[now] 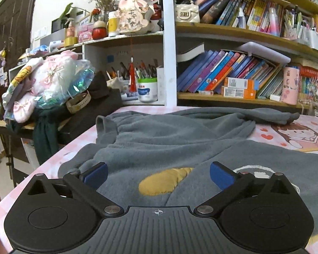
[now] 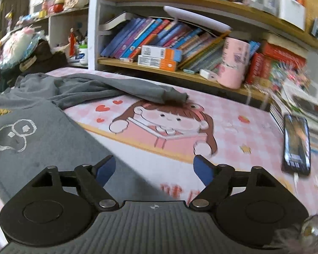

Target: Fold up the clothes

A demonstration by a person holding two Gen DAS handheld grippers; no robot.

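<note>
Both jaws gape empty above grey garment (image 1: 180, 139) on pink desk mat (image 2: 233, 127).

Left wrist view: low over the grey sweatshirt (image 1: 180, 144), facing the bookshelf (image 1: 233, 31).
Right wrist view: low over the pink desk mat (image 2: 233, 127), facing the same shelves.
Shared: sweatshirt, bookshelf.

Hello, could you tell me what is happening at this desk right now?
A person is folding clothes with a handheld claw in each hand. A grey fleece sweatshirt lies spread and rumpled on the pink cartoon desk mat, one sleeve stretched out towards the bookshelf. The left claw hovers open over the yellow patch. The right claw is open at the garment's edge. Neither holds fabric. A phone lies nearby.
</note>
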